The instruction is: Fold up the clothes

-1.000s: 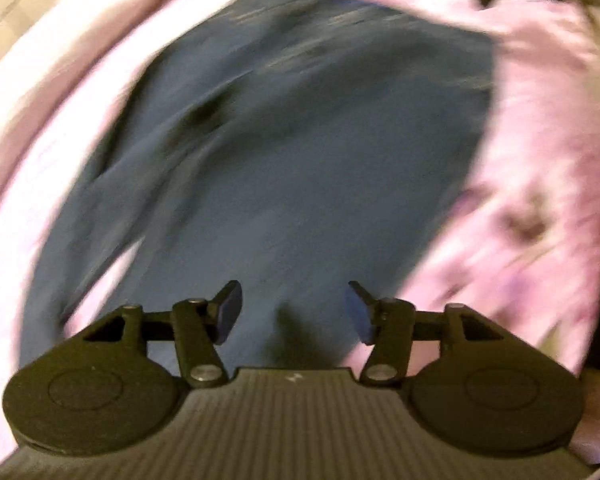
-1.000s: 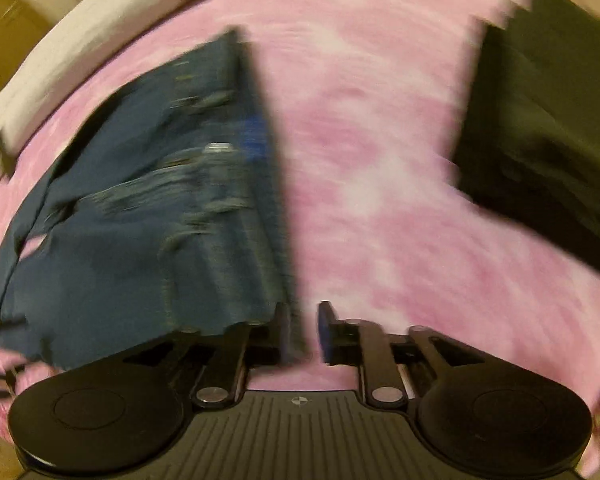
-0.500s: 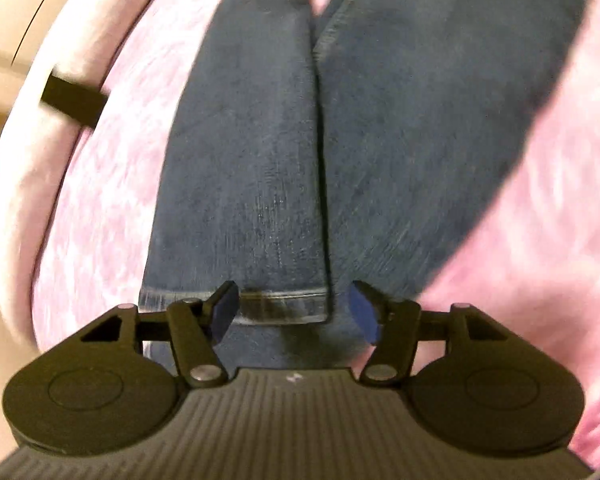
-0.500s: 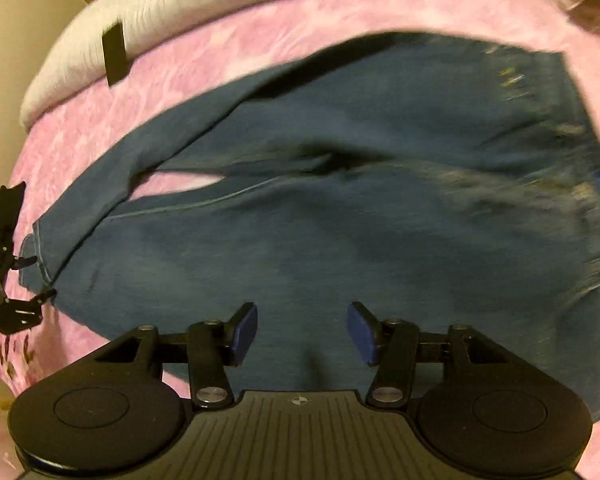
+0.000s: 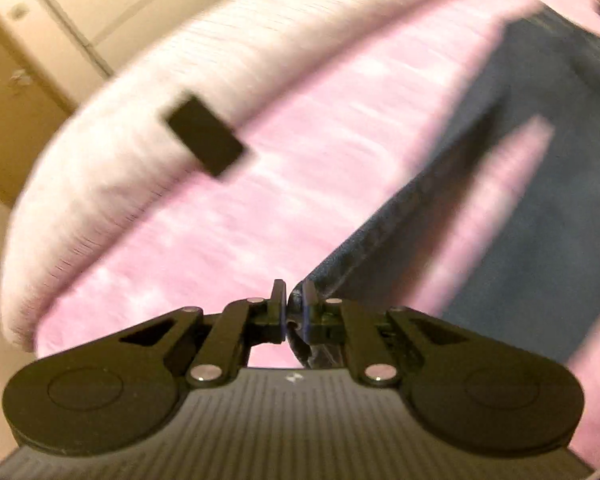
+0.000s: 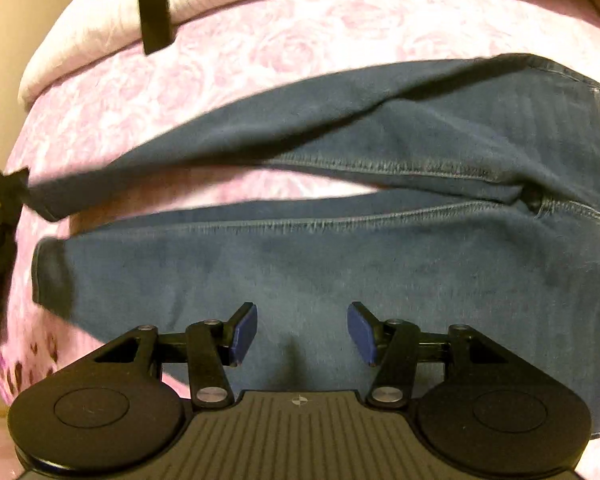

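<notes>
Pinching the far leg's hem, the left gripper (image 5: 295, 300) sits clamped on the jeans (image 6: 340, 248), which lie lengthwise across the pink bedspread (image 6: 260, 40), hems toward its left edge. Right gripper (image 6: 302, 332) hovers over the near leg, jaws apart, empty. Best carry the hem over low, edges matched. Only the right view shows both legs and the waistband; the left shows the pinch itself.

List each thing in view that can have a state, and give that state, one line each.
Jeans: spread flat, unfolded, legs apart, far leg's hem lifted.
Left tool: shut on jeans hem.
Right tool: open, empty, above near leg.
Bedspread: spread under jeans.
</notes>
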`<state>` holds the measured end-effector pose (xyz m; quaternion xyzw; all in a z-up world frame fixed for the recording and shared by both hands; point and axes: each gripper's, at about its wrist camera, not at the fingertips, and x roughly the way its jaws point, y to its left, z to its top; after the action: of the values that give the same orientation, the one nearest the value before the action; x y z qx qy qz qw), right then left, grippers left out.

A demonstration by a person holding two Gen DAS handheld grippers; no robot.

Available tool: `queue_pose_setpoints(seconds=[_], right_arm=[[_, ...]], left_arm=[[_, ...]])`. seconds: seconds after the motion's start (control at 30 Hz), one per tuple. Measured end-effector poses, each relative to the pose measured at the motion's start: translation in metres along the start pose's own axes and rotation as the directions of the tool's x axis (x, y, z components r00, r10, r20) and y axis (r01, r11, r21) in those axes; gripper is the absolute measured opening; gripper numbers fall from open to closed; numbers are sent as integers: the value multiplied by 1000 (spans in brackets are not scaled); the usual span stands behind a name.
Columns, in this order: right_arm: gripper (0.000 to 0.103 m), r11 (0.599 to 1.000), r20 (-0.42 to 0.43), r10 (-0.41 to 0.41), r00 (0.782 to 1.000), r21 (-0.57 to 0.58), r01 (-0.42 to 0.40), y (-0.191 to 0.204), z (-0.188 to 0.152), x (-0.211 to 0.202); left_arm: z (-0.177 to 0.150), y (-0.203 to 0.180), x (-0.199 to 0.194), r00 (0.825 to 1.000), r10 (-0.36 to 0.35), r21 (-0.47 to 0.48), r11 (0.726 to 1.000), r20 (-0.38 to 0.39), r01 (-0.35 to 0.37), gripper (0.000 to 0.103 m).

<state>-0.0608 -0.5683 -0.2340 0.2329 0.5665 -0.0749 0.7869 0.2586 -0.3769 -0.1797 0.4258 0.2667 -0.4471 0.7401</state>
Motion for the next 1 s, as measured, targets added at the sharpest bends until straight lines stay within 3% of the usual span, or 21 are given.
queue_pose_setpoints(seconds=[0.1,0.2,0.3,0.37,0.43,0.5,0.53,0.57,0.63,0.73,0.83,0.9,0.97,1.0], right_arm=[[54,999,16,-10,1000,54,10,-5,6,-2],[55,996,23,-21,1000,85,19,-10,3,-5],[56,995,1,-40,999,91,40,-17,-5,-3],[56,995,-10,-55,998,88,55,-21,-12,0],[56,995,-12,-65,998,72,65,-20,-16,4],[56,996,-7,-73,997,48,73,-18,-19,9],[56,997,0,-79,997,29,78,-15,-17,13],[56,996,7,-85,996,9,85,-12,-15,17],[56,993,20,-113,993,-23,114,-7,-11,22],[56,985,29,-169,985,-41,170,-11,-4,35],[56,981,20,-194,981,16,194,-28,-1,39],[56,976,12,-211,977,66,209,-40,-7,35],[56,968,5,-234,972,100,232,-52,-15,28],[56,962,2,-247,969,124,245,-58,-20,23]], left_arm=[[38,56,40,998,61,-67,996,31,-59,12],[54,93,81,993,120,-175,977,-12,-120,24],[47,109,97,992,111,-284,951,-56,-122,31],[33,105,104,991,106,-290,949,-79,-125,34],[18,84,105,990,104,-175,977,-91,-119,37],[-1,49,103,993,89,57,995,-74,-85,42],[-13,30,101,996,73,186,981,-60,-61,44],[-25,10,99,997,55,312,949,-49,-38,47],[-46,-25,98,999,23,507,862,-26,-7,50],[-66,-50,111,999,14,624,782,-33,10,49],[-64,-49,122,998,26,580,815,-54,10,48],[-61,-46,122,997,27,546,838,-68,15,42],[-61,-49,119,996,28,550,835,-84,23,27],[-60,-51,117,995,31,552,834,-92,25,27]])
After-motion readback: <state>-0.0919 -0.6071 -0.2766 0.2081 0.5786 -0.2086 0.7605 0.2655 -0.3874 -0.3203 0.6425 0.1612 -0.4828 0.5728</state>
